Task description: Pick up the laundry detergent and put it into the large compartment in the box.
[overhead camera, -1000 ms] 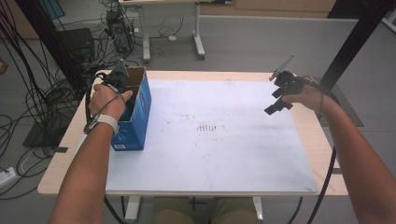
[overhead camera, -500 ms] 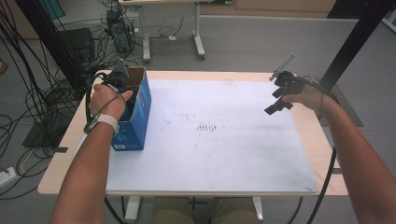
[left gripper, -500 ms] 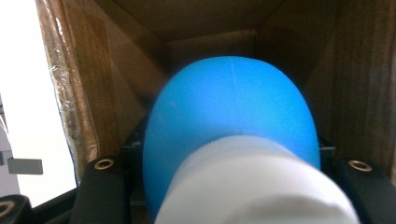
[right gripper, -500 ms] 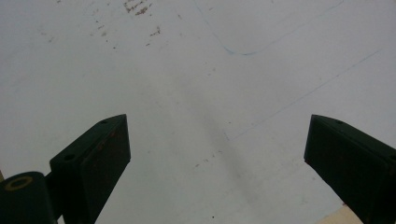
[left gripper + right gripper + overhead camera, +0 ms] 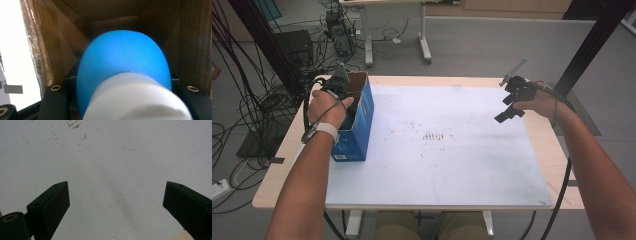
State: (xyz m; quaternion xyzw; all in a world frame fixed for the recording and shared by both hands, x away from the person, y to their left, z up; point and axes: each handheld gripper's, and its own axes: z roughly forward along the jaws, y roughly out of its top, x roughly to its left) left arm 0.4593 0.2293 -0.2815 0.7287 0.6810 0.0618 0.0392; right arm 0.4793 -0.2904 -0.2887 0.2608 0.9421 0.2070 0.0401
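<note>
Your left claw (image 5: 348, 97) sits inside the open blue cardboard box (image 5: 357, 131) at the surface's (image 5: 452, 165) left edge, clamped on a blue-and-white object (image 5: 123, 75). Your right claw (image 5: 508, 107) hovers above the white surface near its right side, jaws spread wide, gripping nothing.
</note>
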